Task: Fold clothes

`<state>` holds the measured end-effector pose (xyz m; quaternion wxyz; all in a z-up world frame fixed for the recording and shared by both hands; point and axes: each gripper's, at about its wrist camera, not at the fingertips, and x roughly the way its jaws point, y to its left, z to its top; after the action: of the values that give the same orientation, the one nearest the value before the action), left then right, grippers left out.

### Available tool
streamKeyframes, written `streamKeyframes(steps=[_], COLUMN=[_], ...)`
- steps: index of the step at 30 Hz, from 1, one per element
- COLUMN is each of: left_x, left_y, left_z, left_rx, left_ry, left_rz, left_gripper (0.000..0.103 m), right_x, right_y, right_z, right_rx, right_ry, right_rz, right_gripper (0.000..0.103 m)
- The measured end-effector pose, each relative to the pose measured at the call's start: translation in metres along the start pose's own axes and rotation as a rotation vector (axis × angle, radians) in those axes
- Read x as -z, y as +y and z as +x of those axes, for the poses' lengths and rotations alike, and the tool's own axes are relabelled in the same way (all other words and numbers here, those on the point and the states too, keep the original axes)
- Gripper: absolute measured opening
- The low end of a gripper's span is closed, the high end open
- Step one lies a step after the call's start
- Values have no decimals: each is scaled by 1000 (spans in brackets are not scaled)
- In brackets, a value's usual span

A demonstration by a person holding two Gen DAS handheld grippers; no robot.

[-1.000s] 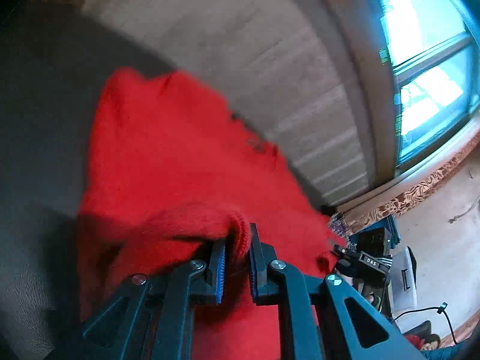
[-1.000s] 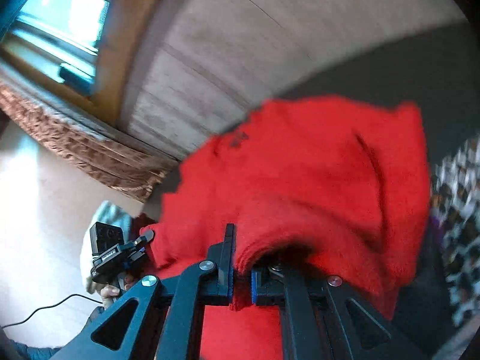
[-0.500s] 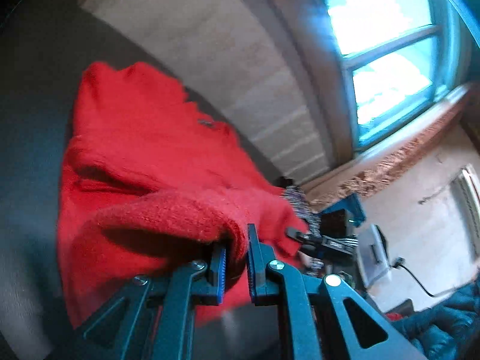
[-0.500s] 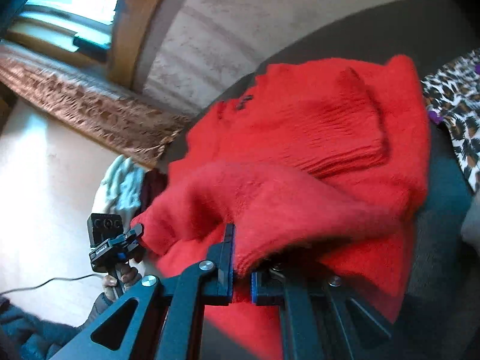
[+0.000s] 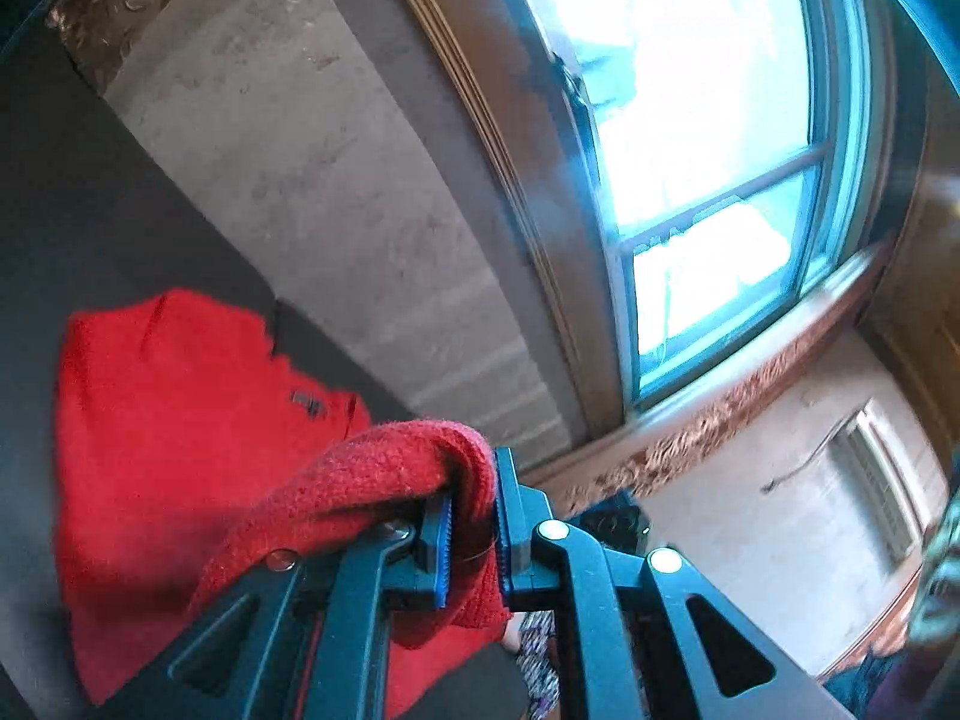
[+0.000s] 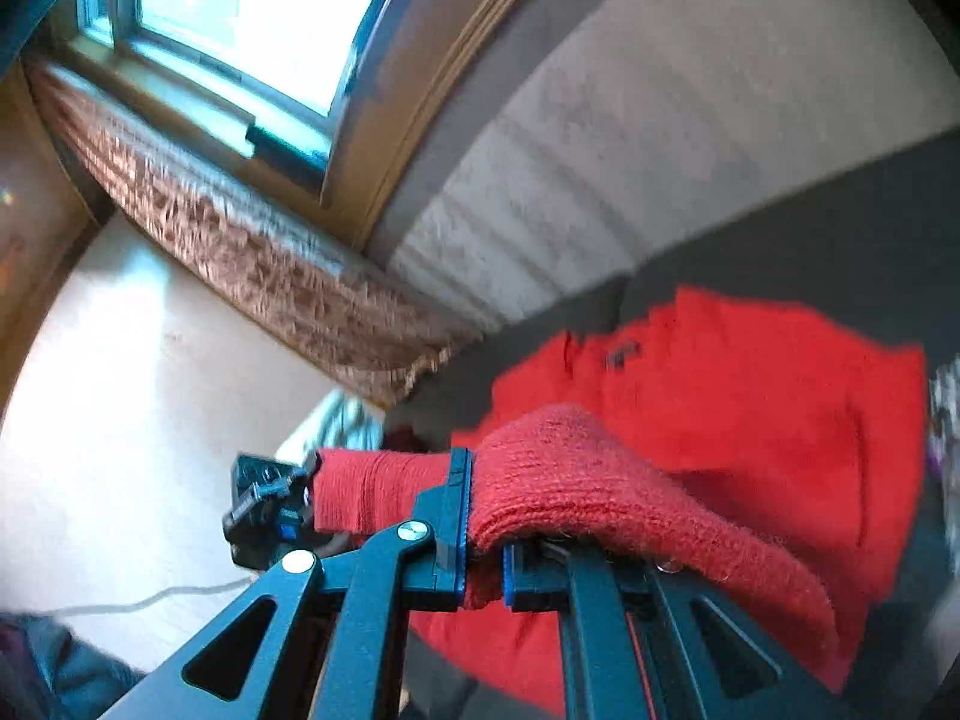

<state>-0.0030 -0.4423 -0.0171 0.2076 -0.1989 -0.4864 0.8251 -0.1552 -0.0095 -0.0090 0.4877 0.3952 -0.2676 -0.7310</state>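
Note:
A red knitted sweater [image 5: 180, 420] lies on a dark grey couch seat [image 5: 90, 210], its far part spread flat, with a small dark label near the neck. My left gripper [image 5: 471, 531] is shut on a raised fold of the sweater's near edge. My right gripper [image 6: 483, 537] is shut on another part of the same sweater [image 6: 750, 420], the fabric draped over its right finger. Both hold the near edge lifted above the seat [image 6: 840, 228]. The left gripper also shows in the right wrist view [image 6: 270, 510], at the far end of the stretched edge.
A beige couch back [image 5: 336, 192] rises behind the sweater. A window [image 5: 690, 120] with a patterned sill [image 6: 240, 240] is beyond it. Patterned fabric [image 6: 945, 408] lies at the right edge. A cable [image 6: 150, 600] runs on the pale floor.
Both grippers have lifted and pulled back toward me with the sweater's near edge. The views have tilted up, so the window and wall fill more of each frame.

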Motion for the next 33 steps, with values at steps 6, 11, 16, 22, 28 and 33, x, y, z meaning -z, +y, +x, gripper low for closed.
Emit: streamKeyframes(steps=[6,11,16,22,28,33], left_x=[-30,-15,12,24,6,-5], left_y=[93,135,117,105,93,107], left_z=[49,59,48,24,25,22], left_rx=[-154,-241,-275,-242,-84,-23], left_ry=[-13,-17,66,69,24,-83], left_rz=[-208,-246,-159,-211,-343,-502], left_gripper=[10,8,8,10,19,29], right_x=[-42,-22,-6,4,-17,-34], right_y=[-61,-121,-112,-107,-94,-98], right_z=[40,73,66,57,58,66], right_rx=[78,187,166,105,-61,-57], right_ry=[-36,9,20,92,54,1], right_rz=[128,236,156,226,316,344], right_gripper=[10,5,5,14,87,94])
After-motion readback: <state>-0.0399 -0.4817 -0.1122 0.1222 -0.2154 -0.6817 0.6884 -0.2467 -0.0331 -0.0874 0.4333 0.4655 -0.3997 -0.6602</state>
